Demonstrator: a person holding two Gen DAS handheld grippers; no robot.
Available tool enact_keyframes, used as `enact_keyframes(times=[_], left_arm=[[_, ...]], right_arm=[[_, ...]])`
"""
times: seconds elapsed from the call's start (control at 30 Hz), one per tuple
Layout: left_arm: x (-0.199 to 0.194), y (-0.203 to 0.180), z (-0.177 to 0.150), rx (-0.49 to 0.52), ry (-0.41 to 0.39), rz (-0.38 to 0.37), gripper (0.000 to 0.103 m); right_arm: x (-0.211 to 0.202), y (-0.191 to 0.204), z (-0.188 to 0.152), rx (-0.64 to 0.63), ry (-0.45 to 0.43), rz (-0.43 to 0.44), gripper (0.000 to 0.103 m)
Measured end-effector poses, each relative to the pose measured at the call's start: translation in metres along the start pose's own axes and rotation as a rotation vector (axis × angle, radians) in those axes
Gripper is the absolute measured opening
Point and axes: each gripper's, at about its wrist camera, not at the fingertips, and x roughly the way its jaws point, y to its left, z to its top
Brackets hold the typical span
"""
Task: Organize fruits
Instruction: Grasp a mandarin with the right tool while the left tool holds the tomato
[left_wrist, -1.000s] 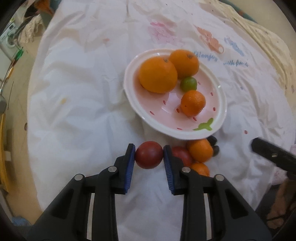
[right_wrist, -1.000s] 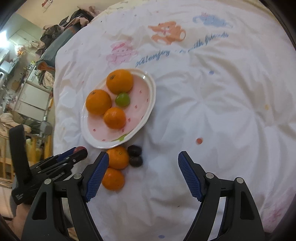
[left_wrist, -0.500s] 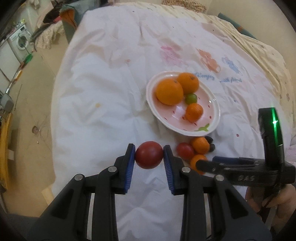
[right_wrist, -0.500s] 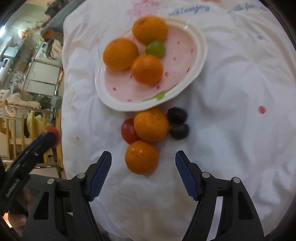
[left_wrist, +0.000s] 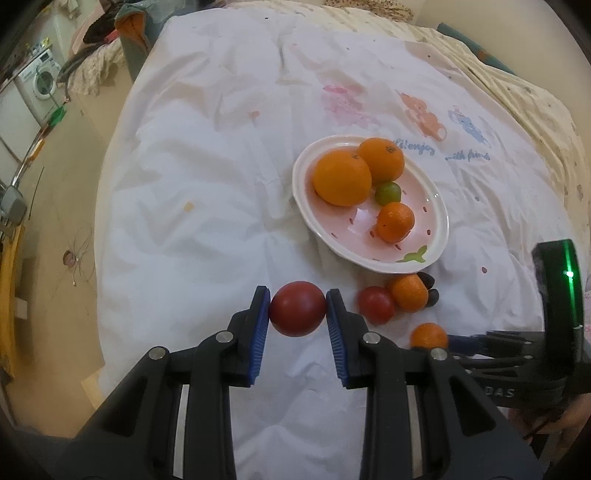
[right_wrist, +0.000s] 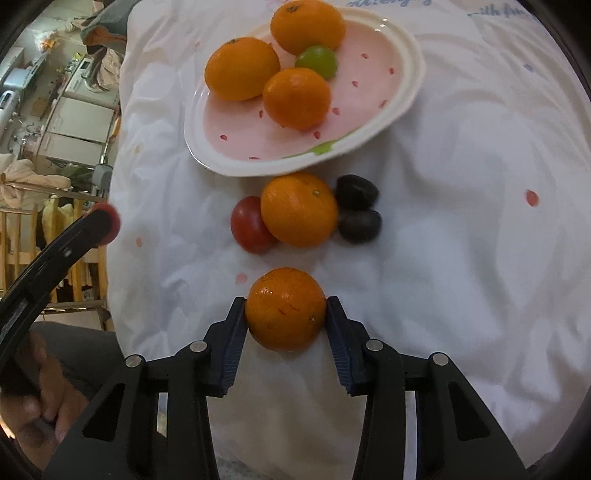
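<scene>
My left gripper (left_wrist: 297, 314) is shut on a dark red fruit (left_wrist: 297, 313) and holds it above the white cloth, short of the pink plate (left_wrist: 424, 206). The plate holds three oranges and a small green fruit (left_wrist: 388, 192). My right gripper (right_wrist: 286, 308) is shut on a small orange (right_wrist: 285, 308), which also shows in the left wrist view (left_wrist: 428, 335). On the cloth below the plate lie an orange (right_wrist: 299, 209), a red fruit (right_wrist: 249, 225) and two dark plums (right_wrist: 357, 214).
The white printed cloth (left_wrist: 207, 206) covers a bed-like surface whose left edge drops to the floor (left_wrist: 55, 206). A washing machine (left_wrist: 38, 79) stands at far left. The left gripper's arm (right_wrist: 55, 254) shows at the left of the right wrist view.
My right gripper has moved forward and closed on the small orange, which it only straddled before. My left gripper still holds the red fruit and has drifted little.
</scene>
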Motion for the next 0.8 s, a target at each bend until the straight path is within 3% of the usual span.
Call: enact_keyframes(times=[0.2,0.4,0.6,0.8], left_arm=[[0.004,-0.002,-0.001,0.005,0.000,0.013,0.027],[0.006,-0.004,0.010,-0.006,-0.004,-0.001,0.027],[0.001,-0.022,0.033,0.097,-0.064,0.023,0.027],[0.015,-0.036,0.056,0.138,-0.046,0.004,0.027]], right_arm=[[-0.028,-0.021,-0.005,0.061,-0.069,0.010,0.044],[-0.067,-0.038,0.002,0.129,-0.198,0.040,0.044],[-0.090,-0.040,0.018,0.137,-0.305,0.087,0.044],[-0.095,-0.033,0.049,0.119,-0.354,0.109,0.044]])
